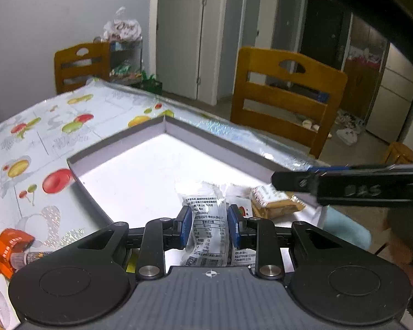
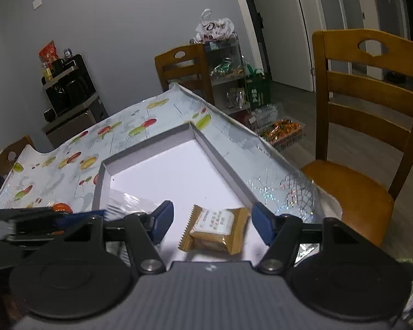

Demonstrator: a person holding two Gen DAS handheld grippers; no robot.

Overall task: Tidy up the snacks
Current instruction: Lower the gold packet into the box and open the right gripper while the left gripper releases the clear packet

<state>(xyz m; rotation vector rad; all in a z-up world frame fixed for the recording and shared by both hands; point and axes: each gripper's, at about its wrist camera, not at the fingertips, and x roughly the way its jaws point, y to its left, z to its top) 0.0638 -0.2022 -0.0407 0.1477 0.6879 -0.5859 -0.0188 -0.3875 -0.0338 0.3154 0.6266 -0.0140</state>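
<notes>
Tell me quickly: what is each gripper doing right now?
Left gripper: closed on the white snack packet.
Right gripper: open, holding nothing; gold snack packet lies below.

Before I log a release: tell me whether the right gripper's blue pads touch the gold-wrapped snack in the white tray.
Apart. The right wrist view shows the right gripper open, bare white tray visible between each pad and the gold-wrapped snack.

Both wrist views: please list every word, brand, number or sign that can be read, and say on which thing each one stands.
"Dove": white plastic bag on top of the shelf rack.
"DAS", roughly, faint: black side of the right claw.
White snack packet in the left claw: dense printing, too small to read.
Golden snack packet in the tray: label too blurred to read.
</notes>
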